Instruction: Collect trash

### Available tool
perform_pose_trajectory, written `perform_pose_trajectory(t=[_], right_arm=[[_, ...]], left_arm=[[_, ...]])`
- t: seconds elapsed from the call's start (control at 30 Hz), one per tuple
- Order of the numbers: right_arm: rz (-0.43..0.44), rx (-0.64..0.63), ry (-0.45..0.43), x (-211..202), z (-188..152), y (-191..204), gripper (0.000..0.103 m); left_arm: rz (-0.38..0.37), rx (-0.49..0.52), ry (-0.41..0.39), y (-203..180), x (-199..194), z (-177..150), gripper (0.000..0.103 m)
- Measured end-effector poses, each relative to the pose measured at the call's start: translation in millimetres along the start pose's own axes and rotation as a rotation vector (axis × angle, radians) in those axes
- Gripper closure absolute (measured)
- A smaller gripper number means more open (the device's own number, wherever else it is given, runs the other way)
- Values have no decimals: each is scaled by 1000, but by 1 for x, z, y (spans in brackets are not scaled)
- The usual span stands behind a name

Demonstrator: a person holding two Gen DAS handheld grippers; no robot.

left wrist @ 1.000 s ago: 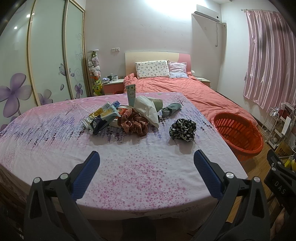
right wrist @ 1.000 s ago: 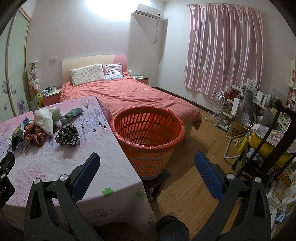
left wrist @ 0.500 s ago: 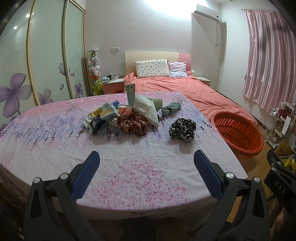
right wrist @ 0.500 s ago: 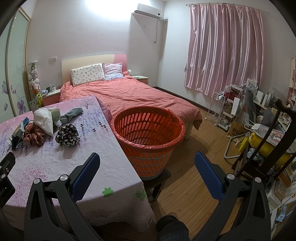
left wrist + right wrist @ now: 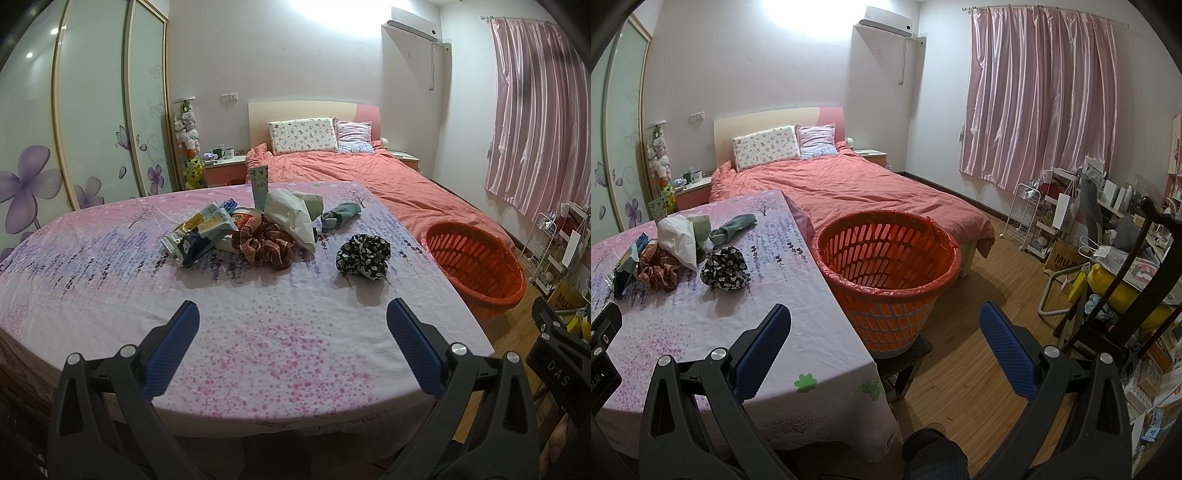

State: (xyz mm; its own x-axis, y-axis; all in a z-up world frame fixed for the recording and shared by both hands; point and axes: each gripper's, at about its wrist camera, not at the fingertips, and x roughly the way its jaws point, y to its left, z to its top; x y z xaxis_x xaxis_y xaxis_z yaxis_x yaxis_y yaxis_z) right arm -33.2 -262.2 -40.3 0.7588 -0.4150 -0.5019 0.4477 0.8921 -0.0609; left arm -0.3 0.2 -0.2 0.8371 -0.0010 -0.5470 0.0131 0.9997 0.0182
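Left gripper (image 5: 291, 332) jaws wide apart, empty, hovering over the near table (image 5: 110, 280) edge; right gripper (image 5: 884, 332) same, facing the orange basket (image 5: 886, 251) just beside the table. Trash pile (image 5: 207, 229) sits mid-table, well ahead. Pinch the wrappers low. Plaid scrunchie (image 5: 267, 245) touches the pile, black scrunchie (image 5: 364, 256) near; white bag (image 5: 291, 218) probably trash.

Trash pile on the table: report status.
Left claw and right claw open, empty. Trash pile untouched on table. Orange basket beside table, unobstructed.
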Motion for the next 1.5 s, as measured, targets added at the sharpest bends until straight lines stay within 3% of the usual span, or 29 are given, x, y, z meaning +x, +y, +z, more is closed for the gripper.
perform_pose_trajectory(t=[0.73,1.07,1.27,1.37,1.5], right_arm=[[18,3,15,4,-1,1,2],[146,-14,78,33,3,28,2],[285,-48,109,52,15,63,3],[325,-78,127,64,21,83,4],[409,-83,219,86,26,106,9]], left_arm=[[5,-3,13,0,5,-9,4],[77,-70,52,55,47,5,4],[124,-82,42,103,80,22,4],[122,-91,55,122,100,31,4],[98,-111,94,141,128,38,4]])
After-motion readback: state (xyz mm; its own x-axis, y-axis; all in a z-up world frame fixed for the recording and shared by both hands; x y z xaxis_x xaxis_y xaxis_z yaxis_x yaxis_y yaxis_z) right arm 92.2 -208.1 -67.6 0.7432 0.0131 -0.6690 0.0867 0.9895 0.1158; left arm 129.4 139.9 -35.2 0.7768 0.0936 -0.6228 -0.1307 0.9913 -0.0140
